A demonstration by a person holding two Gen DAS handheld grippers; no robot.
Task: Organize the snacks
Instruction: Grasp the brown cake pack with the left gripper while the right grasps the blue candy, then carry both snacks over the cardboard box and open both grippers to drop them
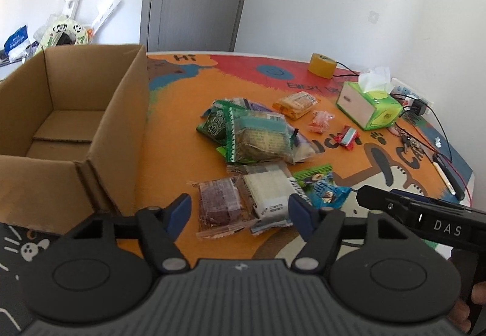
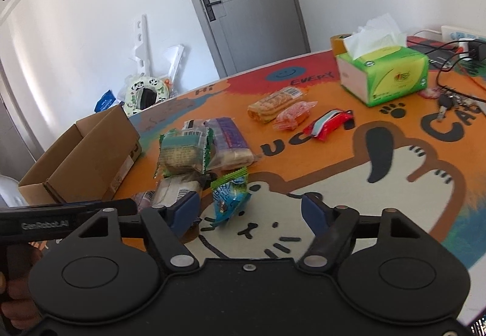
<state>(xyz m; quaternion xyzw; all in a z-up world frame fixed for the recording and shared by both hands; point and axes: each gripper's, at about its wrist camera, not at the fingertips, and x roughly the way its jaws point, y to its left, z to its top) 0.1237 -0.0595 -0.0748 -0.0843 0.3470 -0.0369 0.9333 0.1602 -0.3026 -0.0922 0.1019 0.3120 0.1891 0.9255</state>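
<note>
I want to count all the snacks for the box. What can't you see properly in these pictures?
- Snack pile, left wrist view: packets overlap, so any underneath are hidden.
- Cardboard box, left wrist view: its near wall hides part of the floor.
- Brown snack, right wrist view: mostly hidden behind the left claw.
- Packet labels, both views: print too small.

The cardboard box (image 1: 70, 123) is open on top w/ nothing inside, so there's room to reach in. Its tall wall stands btw the inside and the snack pile (image 1: 258, 138). Bare mat (image 2: 349, 199) lies right of the pile. Tissue box (image 2: 385, 74) and wires (image 1: 437, 135) block the far right side.
</note>
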